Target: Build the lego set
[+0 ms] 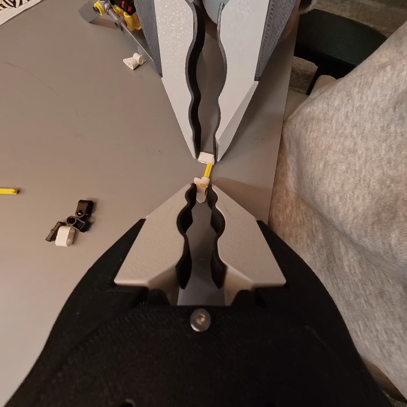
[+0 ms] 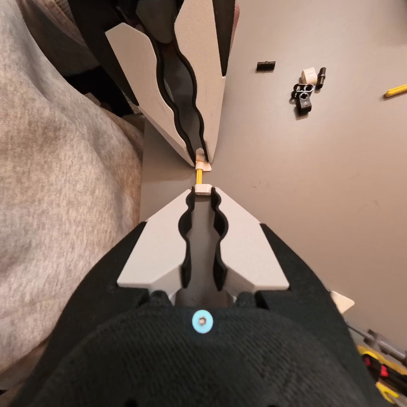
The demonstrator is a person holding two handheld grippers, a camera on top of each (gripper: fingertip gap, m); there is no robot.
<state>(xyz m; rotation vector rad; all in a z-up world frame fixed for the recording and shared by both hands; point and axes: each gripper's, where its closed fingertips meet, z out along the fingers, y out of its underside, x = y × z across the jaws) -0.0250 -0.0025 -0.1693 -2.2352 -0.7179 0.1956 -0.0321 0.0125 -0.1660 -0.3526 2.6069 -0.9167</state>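
My left gripper (image 1: 201,190) is shut on a white connector (image 1: 201,193). My right gripper (image 2: 203,191) faces it tip to tip and is shut on a second white connector (image 2: 203,189). A short yellow axle (image 1: 208,170) spans the small gap between the two white pieces; it also shows in the right wrist view (image 2: 198,175). Both grippers hover just above the grey table (image 1: 88,123) near its edge. In the left wrist view the right gripper (image 1: 206,157) comes from the top. In the right wrist view the left gripper (image 2: 201,161) comes from the top.
Loose black and white connectors (image 1: 70,222) and a yellow axle (image 1: 8,191) lie left of the grippers; they also show in the right wrist view (image 2: 305,92). A white piece (image 1: 134,60) and a partly built yellow and black model (image 1: 119,13) sit farther off. A person's grey sleeve (image 1: 341,176) borders the table edge. The white piece (image 1: 134,60) sits 12 cm or so from the ends of my right fingers.
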